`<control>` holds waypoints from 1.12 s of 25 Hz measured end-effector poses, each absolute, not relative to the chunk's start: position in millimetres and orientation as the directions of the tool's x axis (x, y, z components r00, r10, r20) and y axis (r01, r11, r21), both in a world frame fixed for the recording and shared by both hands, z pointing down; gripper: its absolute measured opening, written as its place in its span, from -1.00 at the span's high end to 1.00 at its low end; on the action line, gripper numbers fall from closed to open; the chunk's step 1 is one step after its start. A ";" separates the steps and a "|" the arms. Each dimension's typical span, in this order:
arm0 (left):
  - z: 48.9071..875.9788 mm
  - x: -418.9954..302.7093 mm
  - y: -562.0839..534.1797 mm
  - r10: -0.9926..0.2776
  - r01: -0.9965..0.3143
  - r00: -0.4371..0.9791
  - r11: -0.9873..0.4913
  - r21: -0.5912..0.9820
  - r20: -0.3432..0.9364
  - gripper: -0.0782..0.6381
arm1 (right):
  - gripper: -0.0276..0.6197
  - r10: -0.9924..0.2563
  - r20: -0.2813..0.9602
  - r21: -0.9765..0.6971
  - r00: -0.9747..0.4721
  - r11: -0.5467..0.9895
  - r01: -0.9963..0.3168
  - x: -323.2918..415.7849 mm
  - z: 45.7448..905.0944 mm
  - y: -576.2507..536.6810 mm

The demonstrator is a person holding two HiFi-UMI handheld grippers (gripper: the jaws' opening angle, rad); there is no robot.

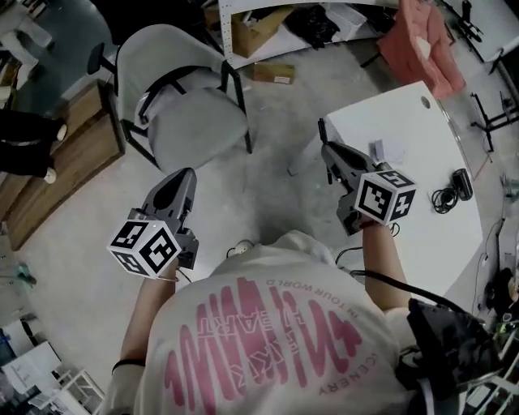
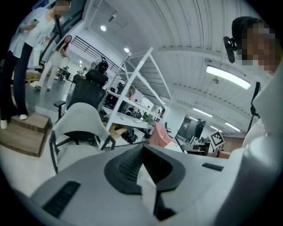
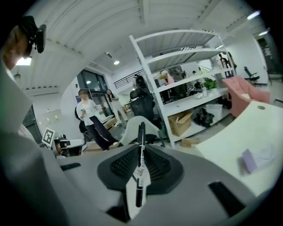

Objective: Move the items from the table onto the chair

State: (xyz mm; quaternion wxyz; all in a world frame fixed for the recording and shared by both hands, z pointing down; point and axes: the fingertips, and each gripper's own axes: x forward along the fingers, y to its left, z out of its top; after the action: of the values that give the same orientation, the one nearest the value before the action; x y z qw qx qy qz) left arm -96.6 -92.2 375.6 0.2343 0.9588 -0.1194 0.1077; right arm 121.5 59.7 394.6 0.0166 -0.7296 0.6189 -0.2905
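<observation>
My right gripper (image 1: 329, 151) is shut on a black pen (image 3: 140, 164), which stands up between its jaws and pokes out past the tips (image 1: 321, 130). It hovers just off the left edge of the white table (image 1: 405, 203). A small pale packet (image 1: 379, 151) and a black coiled cable (image 1: 452, 191) lie on the table. The grey chair (image 1: 190, 109) stands to the upper left on the floor with nothing on its seat. My left gripper (image 1: 185, 175) hangs below the chair, shut and empty (image 2: 143, 151).
A white shelf rack (image 1: 243, 16) with a cardboard box (image 1: 253, 32) stands behind the chair. A pink seat (image 1: 418, 40) is at the top right. A wooden platform (image 1: 73, 162) lies to the left. Several people (image 2: 17, 66) stand further off.
</observation>
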 end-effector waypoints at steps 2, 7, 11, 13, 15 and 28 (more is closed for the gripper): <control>377.8 -121.5 -104.2 -0.248 -0.342 0.932 -0.841 0.419 0.265 0.75 | 0.75 -0.915 0.402 -0.396 -0.018 -0.157 -0.905 102.3 397.3 25.7; 379.7 -171.1 -137.1 -0.402 -0.474 0.880 -0.775 0.417 0.254 0.75 | 0.75 -0.892 0.411 -0.403 -0.191 0.010 -0.915 60.1 399.2 -54.8; 375.3 -201.5 -179.2 -0.499 -0.552 0.833 -0.717 0.427 0.238 0.75 | 0.75 -0.847 0.442 -0.427 -0.296 0.092 -0.900 35.2 410.8 -128.0; 377.1 -209.3 -200.7 -0.530 -0.576 0.815 -0.695 0.431 0.235 0.75 | 0.75 -0.824 0.457 -0.448 -0.335 0.111 -0.887 29.9 424.6 -159.9; 379.5 -214.0 -218.0 -0.569 -0.606 0.789 -0.664 0.438 0.230 0.75 | 0.75 -0.794 0.483 -0.466 -0.369 0.123 -0.876 29.6 445.0 -187.0; 399.8 -185.9 -313.0 -0.698 -0.756 0.639 -0.491 0.434 0.323 0.75 | 0.75 -0.470 0.784 -0.443 -0.405 0.033 -0.896 84.2 664.4 -319.2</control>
State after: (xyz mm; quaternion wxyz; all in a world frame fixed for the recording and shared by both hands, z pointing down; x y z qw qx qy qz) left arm -185.9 -313.0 399.8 0.2772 0.8617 -0.4217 0.0519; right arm 84.2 -319.2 664.4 -0.2197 -0.4991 0.6843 -0.4841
